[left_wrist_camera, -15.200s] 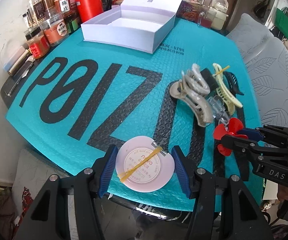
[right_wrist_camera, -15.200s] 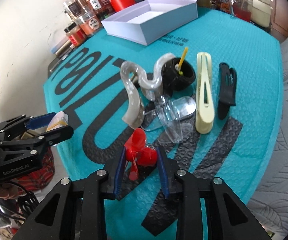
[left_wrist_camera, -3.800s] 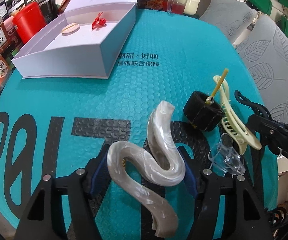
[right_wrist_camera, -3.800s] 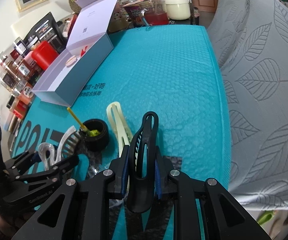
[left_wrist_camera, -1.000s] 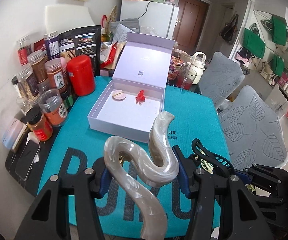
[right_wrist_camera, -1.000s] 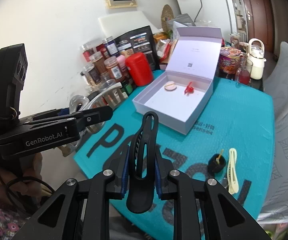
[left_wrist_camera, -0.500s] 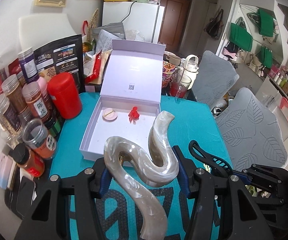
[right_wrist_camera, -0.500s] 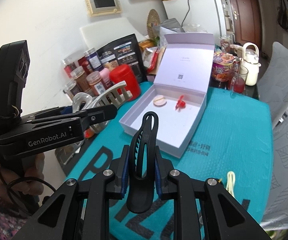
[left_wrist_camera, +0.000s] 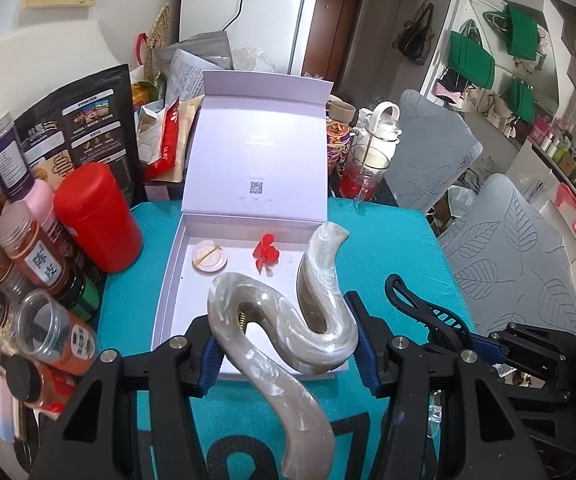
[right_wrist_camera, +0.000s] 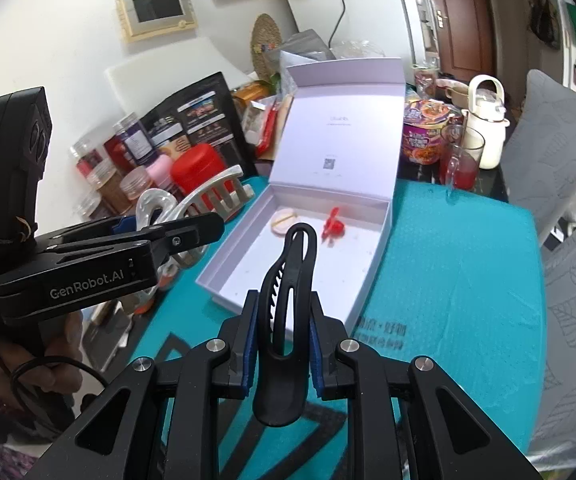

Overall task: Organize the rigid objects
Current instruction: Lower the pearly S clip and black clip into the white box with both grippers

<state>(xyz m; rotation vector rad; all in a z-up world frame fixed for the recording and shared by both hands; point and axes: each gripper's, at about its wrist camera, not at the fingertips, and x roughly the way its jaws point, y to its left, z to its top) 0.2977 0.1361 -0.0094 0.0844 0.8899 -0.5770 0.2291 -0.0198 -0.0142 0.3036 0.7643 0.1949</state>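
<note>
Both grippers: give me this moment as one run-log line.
left gripper: shut on pearl clip | right gripper: shut on black clip | box: open, holds disc, red clip

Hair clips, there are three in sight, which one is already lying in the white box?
The small red clip, on the box floor beside a round pink disc. The pearly S-shaped clip and the black clip are each held in tongs.
</note>
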